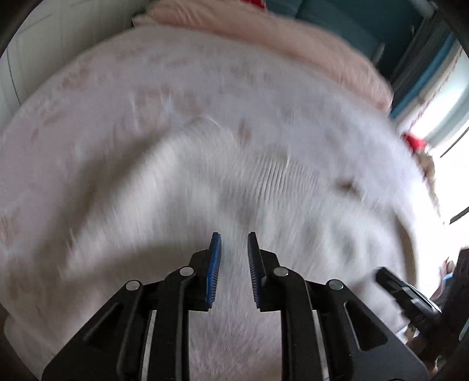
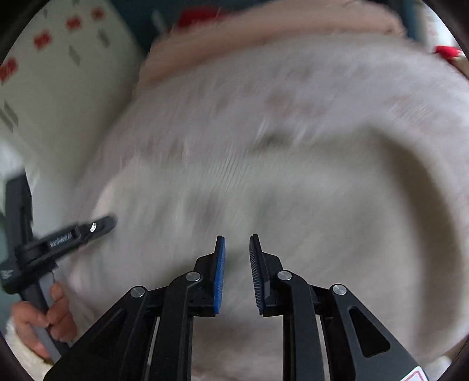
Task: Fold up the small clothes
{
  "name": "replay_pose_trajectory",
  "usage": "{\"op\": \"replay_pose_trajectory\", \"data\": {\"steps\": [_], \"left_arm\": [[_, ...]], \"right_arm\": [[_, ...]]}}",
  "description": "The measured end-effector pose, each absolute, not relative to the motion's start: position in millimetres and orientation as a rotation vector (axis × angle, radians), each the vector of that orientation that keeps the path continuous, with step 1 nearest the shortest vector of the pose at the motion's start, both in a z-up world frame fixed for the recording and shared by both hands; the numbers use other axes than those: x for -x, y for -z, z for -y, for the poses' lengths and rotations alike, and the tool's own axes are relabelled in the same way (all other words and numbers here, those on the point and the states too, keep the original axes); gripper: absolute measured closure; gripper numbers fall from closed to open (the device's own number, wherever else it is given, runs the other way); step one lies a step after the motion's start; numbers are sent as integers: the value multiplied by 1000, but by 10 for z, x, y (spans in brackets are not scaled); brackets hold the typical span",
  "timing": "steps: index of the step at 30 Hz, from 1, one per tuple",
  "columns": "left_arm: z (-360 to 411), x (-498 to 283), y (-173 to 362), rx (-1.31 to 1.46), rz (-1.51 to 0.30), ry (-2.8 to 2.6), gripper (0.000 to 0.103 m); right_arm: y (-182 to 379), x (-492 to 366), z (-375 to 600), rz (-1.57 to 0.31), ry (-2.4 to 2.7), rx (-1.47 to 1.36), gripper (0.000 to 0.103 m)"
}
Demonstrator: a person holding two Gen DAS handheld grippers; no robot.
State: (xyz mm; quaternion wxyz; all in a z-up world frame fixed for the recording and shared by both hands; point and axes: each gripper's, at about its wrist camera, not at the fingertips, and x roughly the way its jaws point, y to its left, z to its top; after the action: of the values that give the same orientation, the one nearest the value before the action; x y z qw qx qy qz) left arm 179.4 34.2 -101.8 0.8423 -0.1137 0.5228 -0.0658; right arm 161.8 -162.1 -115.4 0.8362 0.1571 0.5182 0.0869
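Observation:
A pale, ribbed small garment lies spread on a whitish bed cover; the picture is blurred by motion. My left gripper hovers over the garment's near part, its blue pads a narrow gap apart with nothing between them. In the right wrist view the same garment lies ahead of my right gripper, which also shows a narrow empty gap. The left gripper appears at that view's left edge, held by a hand. The right gripper shows at the left wrist view's lower right.
A pink fluffy blanket lies along the far edge of the bed. Something red sits at the right edge. A white surface with red and grey marks is at the far left. Teal furniture stands behind.

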Motion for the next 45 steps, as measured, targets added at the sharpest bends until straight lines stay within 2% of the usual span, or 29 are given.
{"op": "replay_pose_trajectory", "data": {"steps": [3, 6, 11, 14, 19, 21, 23, 29, 33, 40, 45], "left_arm": [[-344, -1671, 1109, 218, -1064, 131, 84], [-357, -1687, 1035, 215, -1088, 129, 83], [-391, -1620, 1034, 240, -1090, 109, 83], [-370, -1590, 985, 217, -1083, 100, 83], [-460, -1555, 961, 259, -1093, 94, 83], [-512, -1523, 924, 272, -1087, 88, 82], [-587, -1491, 886, 259, -1079, 72, 77], [-816, -1476, 915, 251, -1084, 25, 76], [-924, -1496, 954, 269, -1091, 17, 76], [-998, -1497, 972, 257, -1092, 13, 76], [-980, -1464, 1012, 218, -1085, 8, 76]], "right_arm": [[1112, -1537, 1435, -1066, -137, -214, 83], [820, -1438, 1502, -1016, -203, -338, 84], [1173, -1519, 1445, -1127, -137, -291, 85], [934, -1507, 1517, -1074, -148, -380, 84], [703, -1677, 1440, -1025, -143, -342, 84], [736, -1780, 1412, -1034, -133, -339, 84], [820, -1906, 1388, -1050, -121, -338, 84], [1228, -2273, 1247, -1142, -61, -264, 85], [1128, -2333, 1167, -1130, -52, -220, 84], [693, -1714, 1855, -990, 57, -277, 84], [746, -972, 2799, -984, 257, -362, 84]]}}
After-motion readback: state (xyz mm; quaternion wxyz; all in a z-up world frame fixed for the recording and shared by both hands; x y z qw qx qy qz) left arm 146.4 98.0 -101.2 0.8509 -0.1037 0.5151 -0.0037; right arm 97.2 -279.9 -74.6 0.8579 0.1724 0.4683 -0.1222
